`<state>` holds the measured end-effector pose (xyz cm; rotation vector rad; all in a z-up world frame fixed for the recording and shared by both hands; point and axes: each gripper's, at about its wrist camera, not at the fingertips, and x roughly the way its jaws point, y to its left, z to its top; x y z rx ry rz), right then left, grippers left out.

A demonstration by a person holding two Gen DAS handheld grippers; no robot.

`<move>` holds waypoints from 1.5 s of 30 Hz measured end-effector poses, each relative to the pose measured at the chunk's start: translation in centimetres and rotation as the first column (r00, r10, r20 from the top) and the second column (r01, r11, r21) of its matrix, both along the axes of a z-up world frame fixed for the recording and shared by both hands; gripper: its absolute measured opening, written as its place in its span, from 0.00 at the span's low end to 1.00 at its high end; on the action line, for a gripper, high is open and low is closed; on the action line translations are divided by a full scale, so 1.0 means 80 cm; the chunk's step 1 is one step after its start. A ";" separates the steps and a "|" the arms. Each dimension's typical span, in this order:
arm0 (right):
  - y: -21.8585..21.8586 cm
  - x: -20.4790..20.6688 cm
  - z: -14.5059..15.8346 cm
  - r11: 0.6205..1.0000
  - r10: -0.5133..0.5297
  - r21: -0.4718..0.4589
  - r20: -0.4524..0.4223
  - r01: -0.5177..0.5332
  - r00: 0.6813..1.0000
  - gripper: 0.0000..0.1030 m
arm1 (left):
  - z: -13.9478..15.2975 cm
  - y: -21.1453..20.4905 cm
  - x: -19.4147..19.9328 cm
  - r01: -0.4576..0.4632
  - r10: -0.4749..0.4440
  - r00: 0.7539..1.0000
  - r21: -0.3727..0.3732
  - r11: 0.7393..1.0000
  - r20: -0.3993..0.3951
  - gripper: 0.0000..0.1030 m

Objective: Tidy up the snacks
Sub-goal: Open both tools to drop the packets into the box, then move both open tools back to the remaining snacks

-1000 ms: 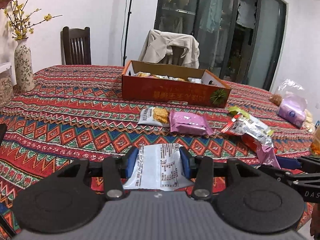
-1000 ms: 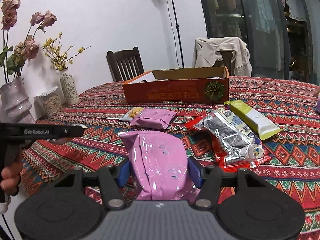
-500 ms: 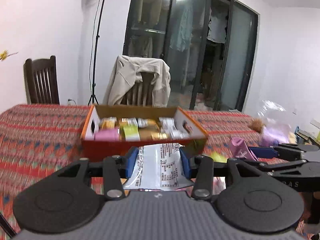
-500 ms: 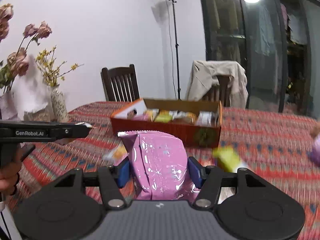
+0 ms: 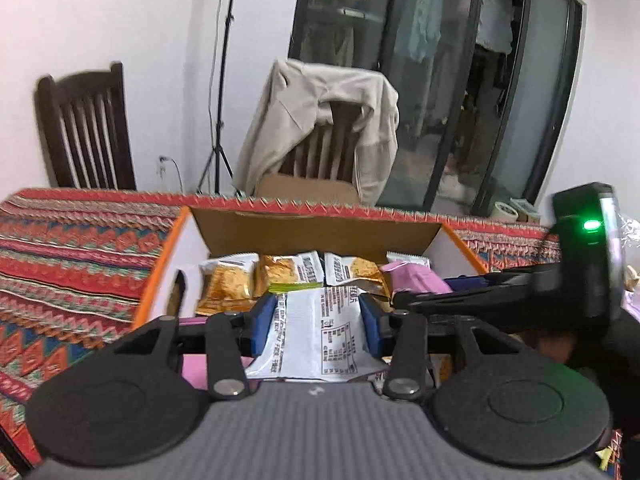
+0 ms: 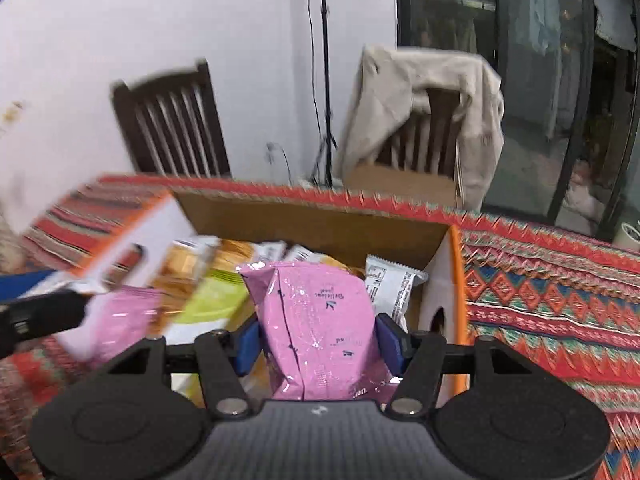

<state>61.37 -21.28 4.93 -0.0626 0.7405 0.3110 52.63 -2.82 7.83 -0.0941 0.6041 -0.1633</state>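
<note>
Both packets now hang over the box (image 5: 312,236), fingers gripping each, lengthwise pointing forward.

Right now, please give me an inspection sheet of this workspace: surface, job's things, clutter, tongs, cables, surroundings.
Surface: table under a patterned red cloth.
Job's things: open cardboard box holding several snack packets; white packet and pink packet, each carried above the box.
Clutter: nothing seen.
Tongs: left tongs shut on the white packet; right tongs shut on the pink packet.
Cables: a cord hangs from a wall socket.
Surroundings: dark wooden chair, a second chair draped with a beige jacket, a light stand, glass doors.
</note>
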 end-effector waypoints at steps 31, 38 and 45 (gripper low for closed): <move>-0.129 -0.301 0.110 0.997 0.008 0.072 0.278 -0.029 0.961 0.79 | 0.058 0.045 -0.211 0.061 -0.064 0.978 0.021 0.998 0.199 0.80; -0.127 -0.429 0.059 0.998 -0.043 0.050 0.324 0.028 0.945 0.82 | 0.015 0.045 -0.352 -0.008 -0.030 0.971 0.157 0.988 0.237 0.89; -0.104 -0.516 -0.013 0.996 -0.080 0.048 0.262 0.070 0.962 0.82 | -0.057 0.035 -0.430 0.019 -0.036 0.995 0.178 0.984 0.093 0.89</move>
